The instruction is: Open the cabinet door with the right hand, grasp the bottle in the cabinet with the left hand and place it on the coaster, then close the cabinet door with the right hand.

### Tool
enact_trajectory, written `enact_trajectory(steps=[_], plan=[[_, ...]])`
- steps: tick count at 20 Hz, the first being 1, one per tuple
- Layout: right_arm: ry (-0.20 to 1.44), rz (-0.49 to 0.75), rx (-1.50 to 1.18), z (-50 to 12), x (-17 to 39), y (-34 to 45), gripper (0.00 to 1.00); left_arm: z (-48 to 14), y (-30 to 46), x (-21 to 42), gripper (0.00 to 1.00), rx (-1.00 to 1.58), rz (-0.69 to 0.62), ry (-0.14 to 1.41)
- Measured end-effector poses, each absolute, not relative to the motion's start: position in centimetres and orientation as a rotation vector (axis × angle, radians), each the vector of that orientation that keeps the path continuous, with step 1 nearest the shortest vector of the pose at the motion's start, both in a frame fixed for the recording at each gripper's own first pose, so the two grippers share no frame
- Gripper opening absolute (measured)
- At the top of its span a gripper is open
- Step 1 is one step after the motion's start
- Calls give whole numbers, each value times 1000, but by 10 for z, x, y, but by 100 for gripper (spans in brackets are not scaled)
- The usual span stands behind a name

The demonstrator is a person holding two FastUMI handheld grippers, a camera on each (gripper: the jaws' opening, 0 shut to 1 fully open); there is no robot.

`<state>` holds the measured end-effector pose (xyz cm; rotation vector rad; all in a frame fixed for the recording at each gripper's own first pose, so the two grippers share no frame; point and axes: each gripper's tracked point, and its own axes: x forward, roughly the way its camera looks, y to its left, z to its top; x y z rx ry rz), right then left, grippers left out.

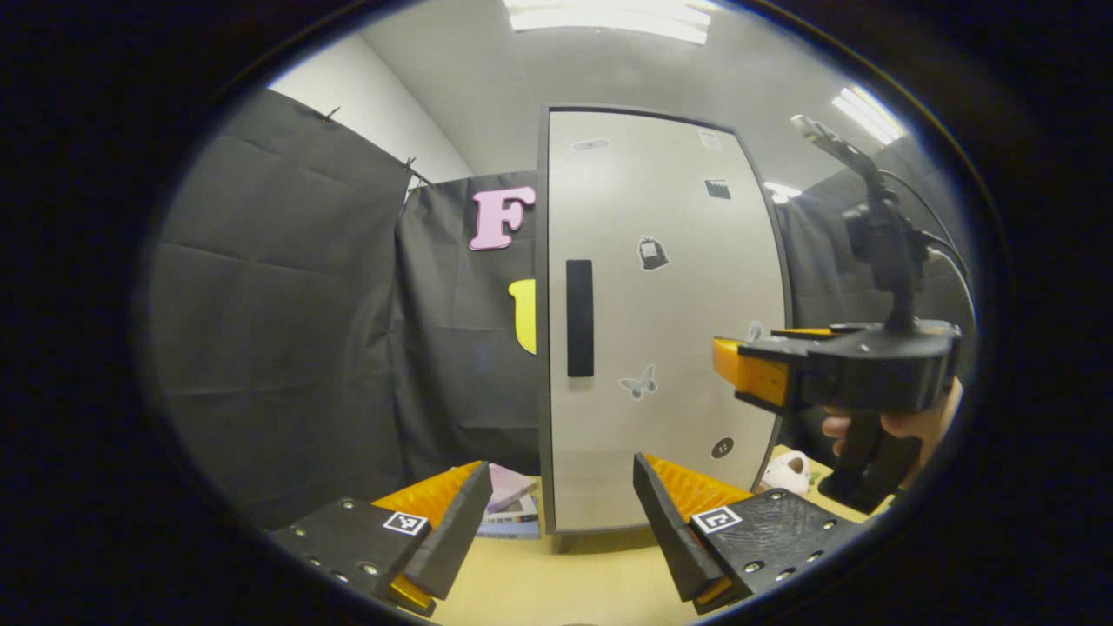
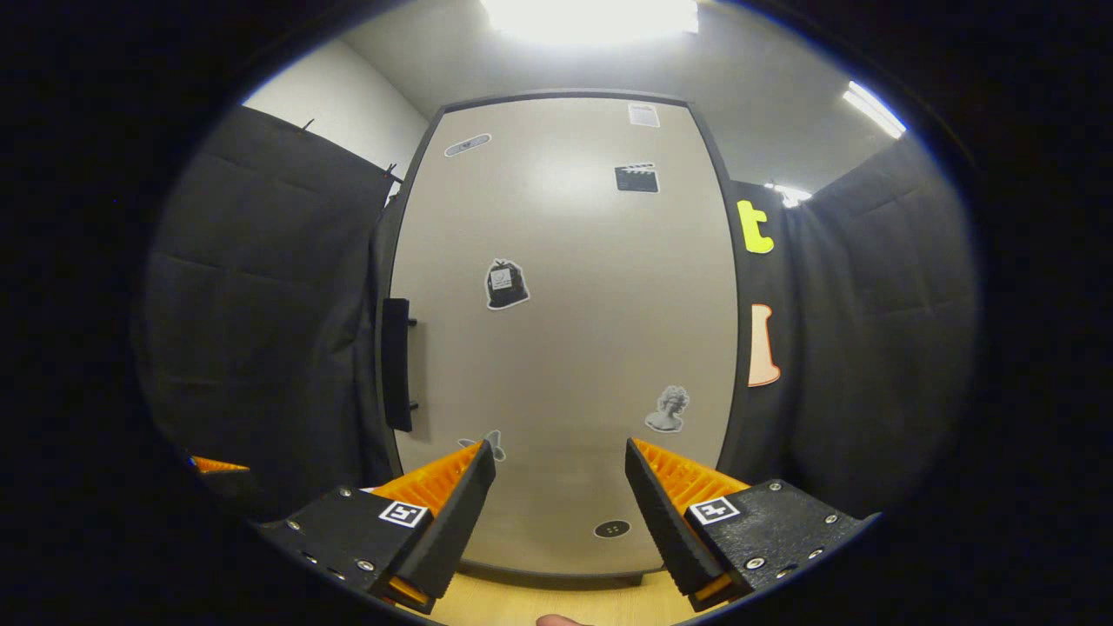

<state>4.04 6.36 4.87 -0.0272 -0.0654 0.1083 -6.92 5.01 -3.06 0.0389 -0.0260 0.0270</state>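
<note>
Recording booth, black cloth walls [image 1: 287,330] at nine o'clock, sticker-covered cabinet [image 1: 661,330] at twelve, ceiling strip lights [image 1: 609,17], wooden table [image 1: 565,582].

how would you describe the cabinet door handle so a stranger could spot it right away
Find the tall pale cabinet door standing on the wooden table. Along its left edge, about mid-height, sits the handle: a dark upright bar, standing proud of the door, unlike the small flat stickers scattered elsewhere.

Left tongs [image 1: 556,530] spread wide, right tongs [image 2: 556,522] likewise, both empty
</note>
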Motion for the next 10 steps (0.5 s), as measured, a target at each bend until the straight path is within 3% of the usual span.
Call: enact_trajectory(steps=[10], plan=[[-83, 229, -57, 74, 86, 151, 93, -56, 73, -123, 96, 115, 82, 20]])
